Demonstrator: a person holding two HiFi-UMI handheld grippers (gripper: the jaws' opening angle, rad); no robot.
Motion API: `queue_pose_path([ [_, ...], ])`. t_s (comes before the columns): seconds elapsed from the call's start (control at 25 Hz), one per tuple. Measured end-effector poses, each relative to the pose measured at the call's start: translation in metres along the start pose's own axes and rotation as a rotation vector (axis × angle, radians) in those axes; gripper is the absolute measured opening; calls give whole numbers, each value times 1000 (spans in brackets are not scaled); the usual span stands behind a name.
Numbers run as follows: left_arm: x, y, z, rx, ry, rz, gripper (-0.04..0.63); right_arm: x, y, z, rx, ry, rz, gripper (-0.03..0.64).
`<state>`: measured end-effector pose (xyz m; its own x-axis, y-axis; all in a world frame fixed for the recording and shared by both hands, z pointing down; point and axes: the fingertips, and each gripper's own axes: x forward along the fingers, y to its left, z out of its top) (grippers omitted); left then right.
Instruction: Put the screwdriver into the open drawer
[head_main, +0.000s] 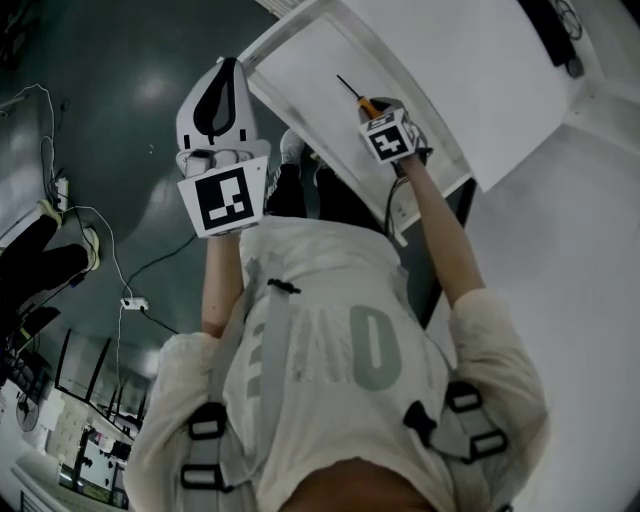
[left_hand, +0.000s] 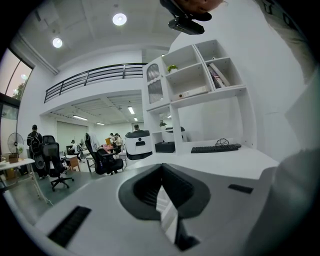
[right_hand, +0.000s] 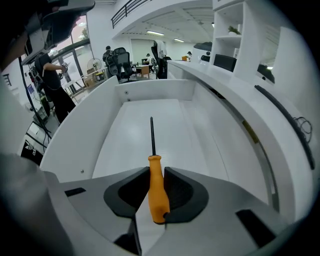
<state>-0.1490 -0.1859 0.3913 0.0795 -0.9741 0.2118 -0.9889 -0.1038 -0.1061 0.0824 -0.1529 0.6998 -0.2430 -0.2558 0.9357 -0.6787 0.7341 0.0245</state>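
A screwdriver with an orange handle (right_hand: 157, 195) and a thin black shaft (right_hand: 152, 135) is clamped in my right gripper (right_hand: 156, 172), which is shut on the handle. The shaft points forward and down over the white floor of the open drawer (right_hand: 150, 112). In the head view the right gripper (head_main: 378, 112) hangs over the open drawer (head_main: 300, 70), with the screwdriver (head_main: 362, 100) sticking out past its jaws. My left gripper (head_main: 228, 68) is raised to the left of the drawer, over the dark floor. Its jaws meet with nothing between them, and the left gripper (left_hand: 161, 170) faces out into the room.
The white desk top (head_main: 560, 250) runs along the right of the drawer. White shelves (left_hand: 195, 75) and a keyboard (left_hand: 215, 148) lie ahead of the left gripper. A cable and power strip (head_main: 133, 303) lie on the floor at left. People and office chairs (left_hand: 55, 160) are far off.
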Motion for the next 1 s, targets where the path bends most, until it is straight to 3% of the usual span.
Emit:
queue_pose_path([
  [0.56,11,-2,-15,13,46,2,6,12,-6,-3,-13,6,31,87],
  [1.0,16,3,-22,56,67,-19,5,18,5,-8,-9,88,112,100],
])
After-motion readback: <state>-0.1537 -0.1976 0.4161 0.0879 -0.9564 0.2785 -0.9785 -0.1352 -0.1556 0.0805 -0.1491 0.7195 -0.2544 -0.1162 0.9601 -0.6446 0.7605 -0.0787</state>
